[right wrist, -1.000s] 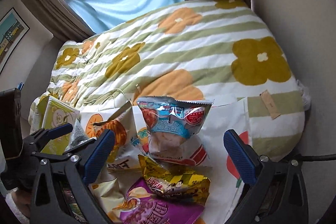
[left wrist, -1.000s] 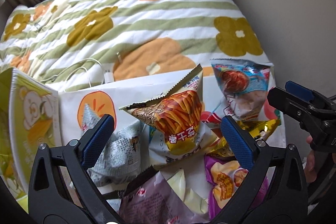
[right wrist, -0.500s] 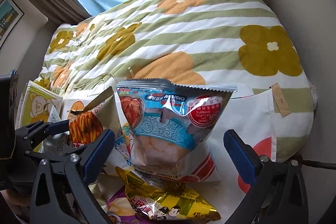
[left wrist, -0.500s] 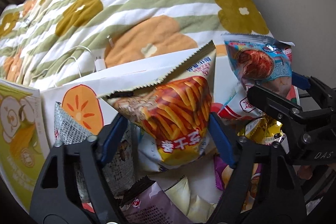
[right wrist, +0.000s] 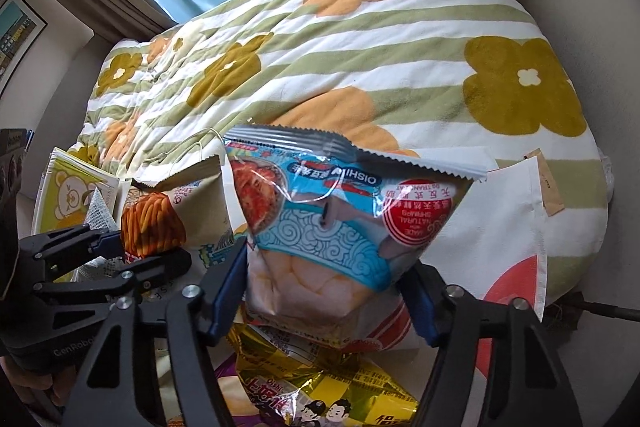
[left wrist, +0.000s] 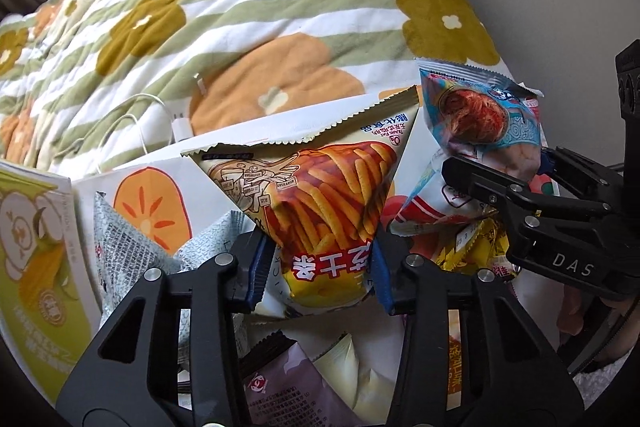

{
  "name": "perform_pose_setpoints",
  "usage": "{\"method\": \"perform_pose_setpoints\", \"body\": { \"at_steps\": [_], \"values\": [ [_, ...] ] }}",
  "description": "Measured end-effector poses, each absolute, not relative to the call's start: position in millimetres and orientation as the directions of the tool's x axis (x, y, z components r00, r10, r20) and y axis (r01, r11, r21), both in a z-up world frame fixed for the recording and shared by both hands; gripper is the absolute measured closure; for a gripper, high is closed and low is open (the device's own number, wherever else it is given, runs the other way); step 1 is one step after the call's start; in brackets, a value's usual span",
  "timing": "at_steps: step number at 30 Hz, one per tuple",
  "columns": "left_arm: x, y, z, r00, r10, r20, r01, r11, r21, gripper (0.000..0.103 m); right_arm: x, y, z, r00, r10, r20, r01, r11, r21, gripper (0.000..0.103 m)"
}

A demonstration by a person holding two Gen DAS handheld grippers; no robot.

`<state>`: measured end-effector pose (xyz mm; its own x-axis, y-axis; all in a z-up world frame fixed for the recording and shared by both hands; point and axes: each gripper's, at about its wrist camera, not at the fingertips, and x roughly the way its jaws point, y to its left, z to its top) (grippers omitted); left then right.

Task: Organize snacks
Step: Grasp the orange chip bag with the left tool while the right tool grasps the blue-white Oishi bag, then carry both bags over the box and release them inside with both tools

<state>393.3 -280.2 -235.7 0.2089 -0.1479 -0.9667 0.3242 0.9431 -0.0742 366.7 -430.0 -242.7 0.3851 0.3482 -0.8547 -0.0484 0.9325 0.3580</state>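
My left gripper [left wrist: 320,273] is shut on the lower end of a fries-picture snack bag [left wrist: 320,195], which stands upright between its blue pads. The same bag shows in the right wrist view [right wrist: 160,219], with the left gripper [right wrist: 120,255] on it. My right gripper [right wrist: 328,295] is shut on a blue Oishi shrimp-cracker bag [right wrist: 332,227], also upright. That bag shows at the right of the left wrist view [left wrist: 488,131], held by the right gripper [left wrist: 500,179]. Both bags sit above a pile of other snacks.
A white tote bag with orange and red fruit prints [left wrist: 148,203] holds a grey bag [left wrist: 116,239], a purple bag [left wrist: 292,387] and a gold bag [right wrist: 344,383]. A yellow bear-print book [left wrist: 36,267] stands left. A flowered striped duvet [right wrist: 360,39] lies behind, with a white cable [left wrist: 140,123].
Both grippers moved forward and closed: the left on the fries bag, the right on the blue shrimp-cracker bag. Both were open a second ago.
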Motion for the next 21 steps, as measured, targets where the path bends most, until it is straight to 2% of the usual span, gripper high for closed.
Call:
{"method": "perform_pose_setpoints", "body": {
  "at_steps": [4,21],
  "values": [
    [390.2,-280.1,-227.4,0.226,-0.156,-0.961,0.325,0.943,-0.077,0.065,362.7,-432.4,-237.0,0.407,0.347,-0.845,-0.041,0.931,0.363,0.045],
    [366.4,-272.2,-143.4,0.388,-0.225,-0.894,0.321,0.942,-0.098,0.065,329.2,-443.4,-158.7,0.576,0.315,-0.755,-0.054,0.935,0.349,0.045]
  ]
}}
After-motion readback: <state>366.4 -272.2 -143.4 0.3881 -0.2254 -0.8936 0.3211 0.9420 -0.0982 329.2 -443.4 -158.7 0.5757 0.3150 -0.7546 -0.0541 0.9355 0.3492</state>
